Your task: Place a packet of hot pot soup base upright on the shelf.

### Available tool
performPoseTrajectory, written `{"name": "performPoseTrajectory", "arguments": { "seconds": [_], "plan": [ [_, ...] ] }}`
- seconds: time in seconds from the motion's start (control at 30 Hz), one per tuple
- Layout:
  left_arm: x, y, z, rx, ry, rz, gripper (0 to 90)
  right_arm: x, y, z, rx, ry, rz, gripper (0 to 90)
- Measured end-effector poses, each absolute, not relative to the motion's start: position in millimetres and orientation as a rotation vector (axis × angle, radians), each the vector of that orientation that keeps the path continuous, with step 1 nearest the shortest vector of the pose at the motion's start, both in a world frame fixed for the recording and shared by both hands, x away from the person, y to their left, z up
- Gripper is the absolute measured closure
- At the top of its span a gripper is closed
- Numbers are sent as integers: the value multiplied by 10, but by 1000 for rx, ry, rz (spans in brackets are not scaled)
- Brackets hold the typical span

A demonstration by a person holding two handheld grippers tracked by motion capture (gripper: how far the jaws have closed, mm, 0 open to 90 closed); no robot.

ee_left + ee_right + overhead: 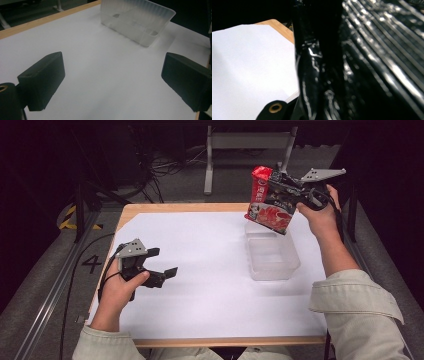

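Glossy black film fills most of our right gripper view: the snack packet (362,62) sits right against the lens, its shiny creases catching the light, with the white sheet (247,70) on the table off to one side. From the high view we see our right gripper (292,190) raised over the far right of the table, its jaws clamped tight on the upper part of that red and black packet (270,205), which hangs tilted in the air just above the far end of the clear plastic container (272,252) without touching it. That container stands upright on the sheet at the table's right side, and in our left gripper view its ribbed wall (140,27) shows ahead, well apart from the jaws. Our left gripper (162,270) rests low over the sheet at the near left, pointing toward the container, with its two black jaws spread wide and nothing but white sheet (107,75) between them.
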State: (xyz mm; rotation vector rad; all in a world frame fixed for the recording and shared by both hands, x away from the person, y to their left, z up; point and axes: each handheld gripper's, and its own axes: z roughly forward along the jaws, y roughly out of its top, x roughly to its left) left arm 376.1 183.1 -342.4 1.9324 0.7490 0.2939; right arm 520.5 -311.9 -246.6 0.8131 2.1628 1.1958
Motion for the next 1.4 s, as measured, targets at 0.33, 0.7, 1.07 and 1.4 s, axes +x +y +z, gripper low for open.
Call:
{"name": "performPoseTrajectory", "arguments": {
  "seconds": [0.33,0.7,1.07,1.4],
  "plan": [
    [3651,1939,-3456,1919,801,297,56,5313,-3188,-2555,756,2198,1205,850],
    [3601,2006,-3509,1929,826,307,56,5412,-3232,-2666,741,2240,1204,848],
    [3589,2052,-3527,1928,836,308,56,5493,-3197,-2802,730,2284,1177,846],
    [3603,2029,-3545,1927,842,301,56,5521,-3243,-2944,765,2286,1195,846]
  ]
}}
